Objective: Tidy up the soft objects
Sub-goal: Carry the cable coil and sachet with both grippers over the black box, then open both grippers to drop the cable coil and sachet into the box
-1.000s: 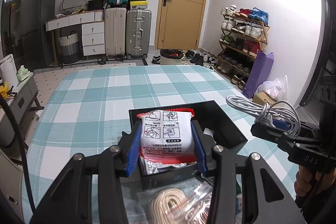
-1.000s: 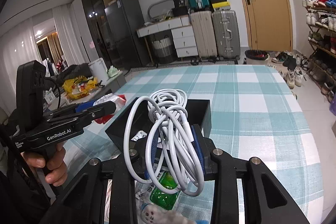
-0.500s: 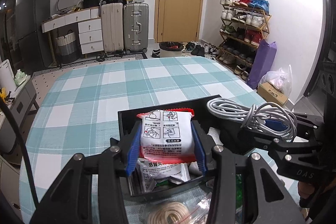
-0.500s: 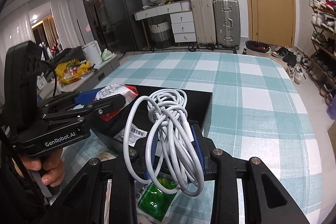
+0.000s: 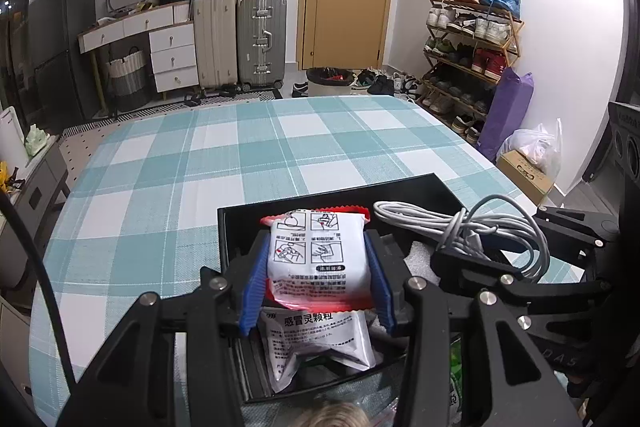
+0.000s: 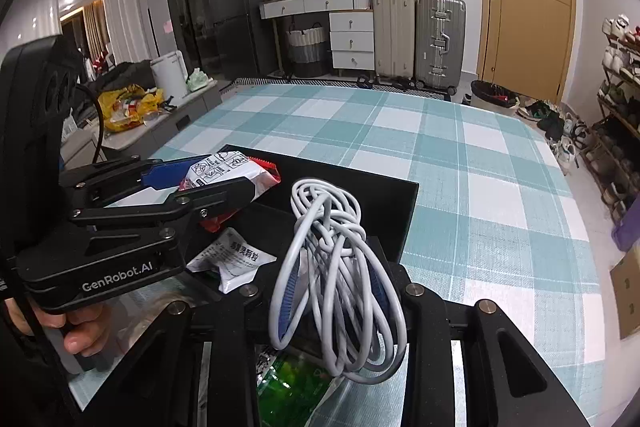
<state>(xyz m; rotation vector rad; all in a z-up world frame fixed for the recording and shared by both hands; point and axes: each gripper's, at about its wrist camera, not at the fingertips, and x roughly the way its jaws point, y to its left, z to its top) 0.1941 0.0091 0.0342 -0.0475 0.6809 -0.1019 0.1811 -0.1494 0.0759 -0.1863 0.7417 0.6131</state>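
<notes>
Tray (image 5: pixel 420 187) lies directly beneath both loads: left gripper (image 5: pixel 318 269) clamps the sachet (image 5: pixel 320 259), right gripper (image 6: pixel 334 281) pinches the cable coil (image 6: pixel 336 267).

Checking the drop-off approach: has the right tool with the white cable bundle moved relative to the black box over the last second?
Yes. The right tool, holding the coiled white cable bundle, has come in from beside the black rectangular box to over it.
</notes>
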